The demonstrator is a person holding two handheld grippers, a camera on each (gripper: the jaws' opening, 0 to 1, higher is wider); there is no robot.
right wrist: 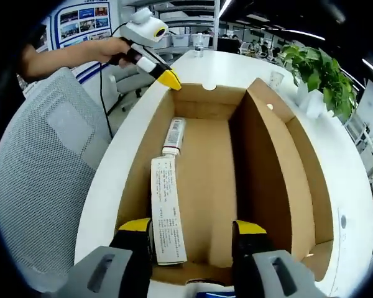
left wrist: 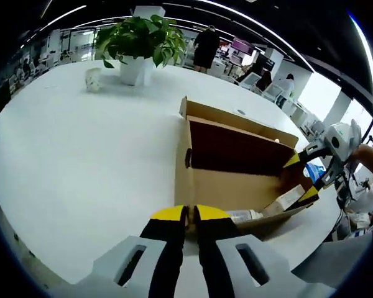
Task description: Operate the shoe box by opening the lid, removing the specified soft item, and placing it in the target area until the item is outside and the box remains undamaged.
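So the shoe box (right wrist: pixel 217 180) sits open mid-frame on the white worktop (left wrist: pixel 81 161), lid (right wrist: pixel 292 180) flipped up on the right. Inside, left of center, lie a tube (right wrist: pixel 173 136) and a long flat carton (right wrist: pixel 166 208). The right tool (right wrist: pixel 196 233) hangs jaws apart over the near edge, empty. The left tool (left wrist: pixel 189 214) is pinched closed at the box's far rim. A potted plant (left wrist: pixel 140 43) stands upper left.
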